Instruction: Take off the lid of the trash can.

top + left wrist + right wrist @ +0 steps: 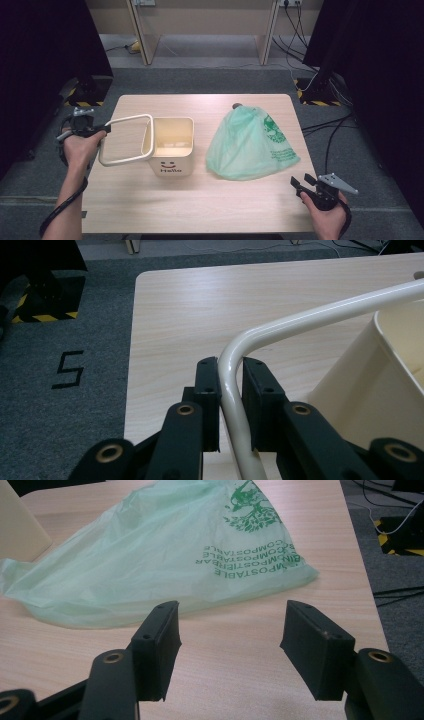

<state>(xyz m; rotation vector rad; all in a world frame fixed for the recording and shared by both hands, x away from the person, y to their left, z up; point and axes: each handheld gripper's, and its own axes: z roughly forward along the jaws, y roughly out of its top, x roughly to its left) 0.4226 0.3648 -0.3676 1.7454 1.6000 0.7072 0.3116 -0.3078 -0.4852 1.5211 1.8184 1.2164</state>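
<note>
Left gripper pinching the cream bin handle, right gripper wide open near the green bag

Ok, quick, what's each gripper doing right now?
Left gripper: closed on the bin handle.
Right gripper: open, holding nothing, near the green bag.

Cream bin with black smiley and "Hello", pale green bag printed dark green, light wood-grain table, grey carpet.
</note>
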